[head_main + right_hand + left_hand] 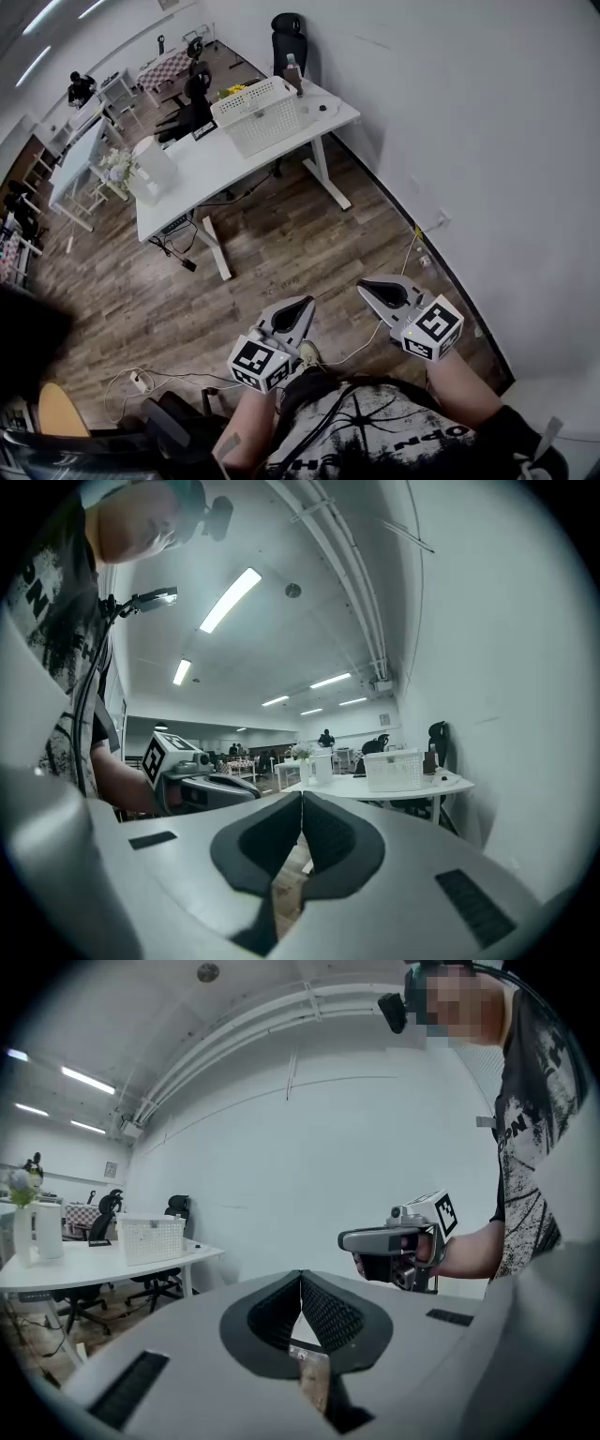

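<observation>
The person holds both grippers at waist height over the wooden floor (253, 253), a few steps from a white desk (202, 169). My left gripper (302, 305) is shut, its jaw tips meeting with nothing between them. My right gripper (367, 290) is shut too and holds nothing. In the left gripper view the jaws (301, 1277) close on empty air, and the right gripper (398, 1239) shows beside them in a hand. In the right gripper view the jaws (302, 795) point toward the desk (403, 787), with the left gripper (192, 782) at the left.
On the desk stand a white mesh basket (256, 111), a white jug (156, 165), a flower vase (118, 167) and a brown bottle (293, 73). Black office chairs (287, 37) are behind it. A white wall (487, 150) runs along the right. Cables (141, 380) lie on the floor.
</observation>
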`<state>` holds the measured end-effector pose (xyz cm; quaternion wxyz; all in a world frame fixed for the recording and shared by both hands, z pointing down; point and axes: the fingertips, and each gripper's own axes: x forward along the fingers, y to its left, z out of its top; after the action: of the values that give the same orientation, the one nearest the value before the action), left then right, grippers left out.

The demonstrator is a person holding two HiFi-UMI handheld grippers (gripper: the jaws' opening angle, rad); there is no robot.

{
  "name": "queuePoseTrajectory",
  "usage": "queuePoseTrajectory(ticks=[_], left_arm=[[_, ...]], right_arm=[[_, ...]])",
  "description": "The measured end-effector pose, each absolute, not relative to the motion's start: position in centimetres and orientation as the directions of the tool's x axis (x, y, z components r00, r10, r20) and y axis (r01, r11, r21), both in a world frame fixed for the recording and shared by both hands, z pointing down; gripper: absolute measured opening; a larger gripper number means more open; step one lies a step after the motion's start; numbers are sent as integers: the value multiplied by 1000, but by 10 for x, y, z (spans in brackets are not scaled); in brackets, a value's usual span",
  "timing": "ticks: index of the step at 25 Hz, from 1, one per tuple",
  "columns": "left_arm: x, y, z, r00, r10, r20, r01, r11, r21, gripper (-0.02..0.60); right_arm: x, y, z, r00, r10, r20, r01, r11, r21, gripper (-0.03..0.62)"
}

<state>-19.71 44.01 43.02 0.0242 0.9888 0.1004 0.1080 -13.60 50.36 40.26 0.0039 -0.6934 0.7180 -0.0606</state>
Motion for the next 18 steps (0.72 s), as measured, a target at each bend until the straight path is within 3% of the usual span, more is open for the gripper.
queuePoseTrajectory(ticks=[18], left_arm=[[-194, 436, 444, 956, 179, 234, 163, -983, 87, 11]], right_arm=[[-126, 502, 412, -27, -995, 92, -994, 17, -111, 23]])
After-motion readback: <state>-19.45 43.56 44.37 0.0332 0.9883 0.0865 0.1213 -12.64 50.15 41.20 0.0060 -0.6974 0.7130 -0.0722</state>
